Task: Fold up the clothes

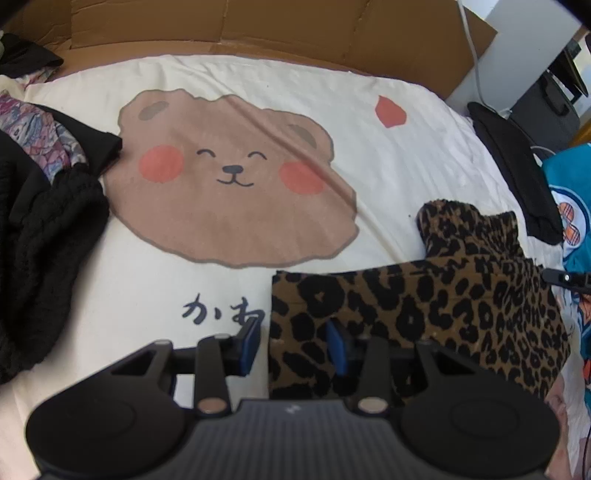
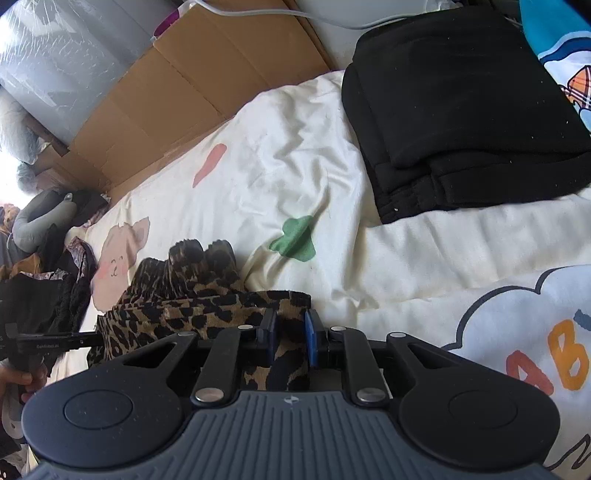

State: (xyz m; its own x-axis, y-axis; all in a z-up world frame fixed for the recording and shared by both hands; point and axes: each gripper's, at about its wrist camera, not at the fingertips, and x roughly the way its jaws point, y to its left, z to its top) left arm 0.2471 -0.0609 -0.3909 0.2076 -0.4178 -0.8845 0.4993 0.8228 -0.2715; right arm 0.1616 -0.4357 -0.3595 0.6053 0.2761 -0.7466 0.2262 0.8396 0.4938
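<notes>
Nearest in the left wrist view, the left gripper [image 1: 295,343] is hanging with its blue-padded fingers spread apart, straddling the near left edge of a leopard-print garment [image 1: 424,314] without pinching it. One pad is sitting over the bedspread, the other over the printed cloth.

In the right wrist view, the right gripper [image 2: 290,341] is holding a bunched strip of the same leopard-print garment [image 2: 207,310] between its blue pads; the fingers are pressing in on the fabric from both sides.

The garment is lying on the near right part of the bed, already folded into a rough rectangle with a straight left edge. It is looking like a soft, fuzzy knit, brown with black spots, with a ribbed cuff or hem sticking up at its far end. It is probably light and floppy, sagging wherever it is not supported, so taking hold at corners or along a folded edge seems wisest; the napped surface should grip well against the pads.

Beneath it, the cream bedspread [image 1: 388,155] is lying smooth but wrinkled, printed with a brown smiling bear face [image 1: 229,181].

To the left, a heap of unfolded black knitwear [image 1: 44,236] is waiting. Farther right, a stack of folded black clothes [image 2: 461,107] is resting flat and tidy. Beyond the bed, flattened brown cardboard [image 1: 258,26] is standing stiffly against the far edge.
</notes>
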